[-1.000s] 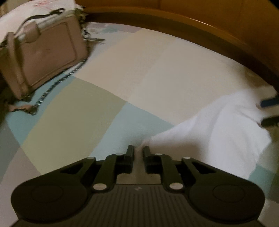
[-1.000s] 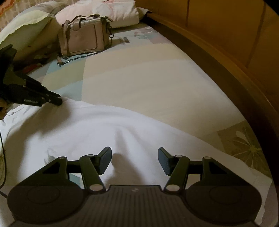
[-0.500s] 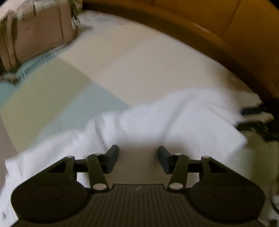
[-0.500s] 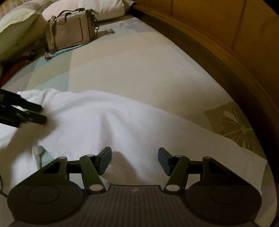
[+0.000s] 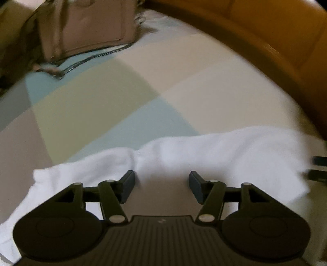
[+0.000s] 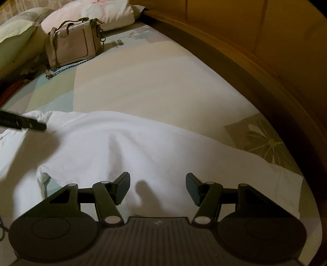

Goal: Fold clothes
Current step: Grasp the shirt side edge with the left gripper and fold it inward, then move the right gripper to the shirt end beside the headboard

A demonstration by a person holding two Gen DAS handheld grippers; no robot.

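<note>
Right wrist view showed me the white shirt [image 6: 143, 147] spread across the near bed [image 6: 163, 86]. My right gripper [image 6: 157, 184] hung over it, jaws apart and empty; my left gripper [image 5: 161, 185] likewise gaped. A handbag [image 6: 73, 44] sat far left by pillows [image 6: 92, 12].

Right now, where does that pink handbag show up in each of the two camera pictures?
Left wrist view: the pink handbag sits blurred at the top left, cut off by the upper edge, with its chain trailing below it.
Right wrist view: the handbag stands in the upper left, in front of the pillows.
Shared landmark: the white garment spread on the bed, just ahead of each gripper.
</note>
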